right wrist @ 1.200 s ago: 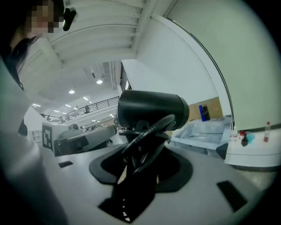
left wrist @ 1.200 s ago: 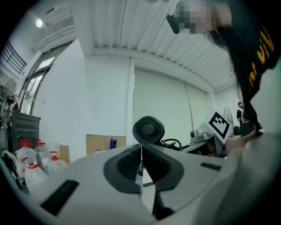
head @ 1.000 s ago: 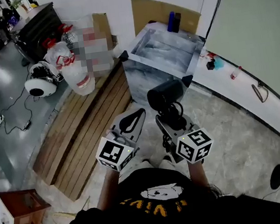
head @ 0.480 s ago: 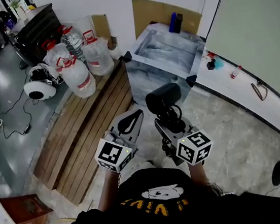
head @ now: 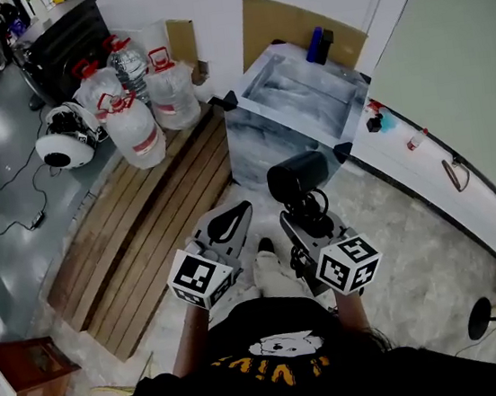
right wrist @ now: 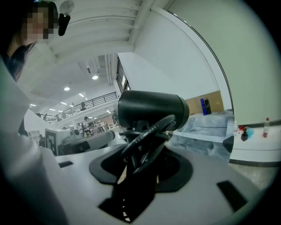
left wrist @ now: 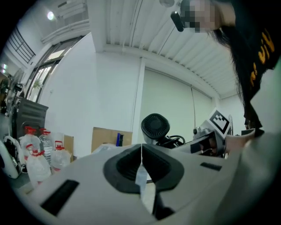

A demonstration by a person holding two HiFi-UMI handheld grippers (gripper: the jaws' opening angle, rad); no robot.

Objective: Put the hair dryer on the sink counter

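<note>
Hair dryer (head: pixel 298 177) gripped in R tool (head: pixel 311 219), handle-down.

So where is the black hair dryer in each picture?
Head view: the hair dryer is in the middle, just below the marble sink counter.
Left gripper view: the hair dryer is in the middle, its round grille above the jaws.
Right gripper view: the hair dryer fills the middle, right over the jaws.
Shared landmark: the brown cardboard sheet against the wall.

The hair dryer (head: pixel 297 175) is black, the sink bench (head: pixel 254 142) marbled grey and white. The water jugs (head: pixel 135 130) carry red caps.
</note>
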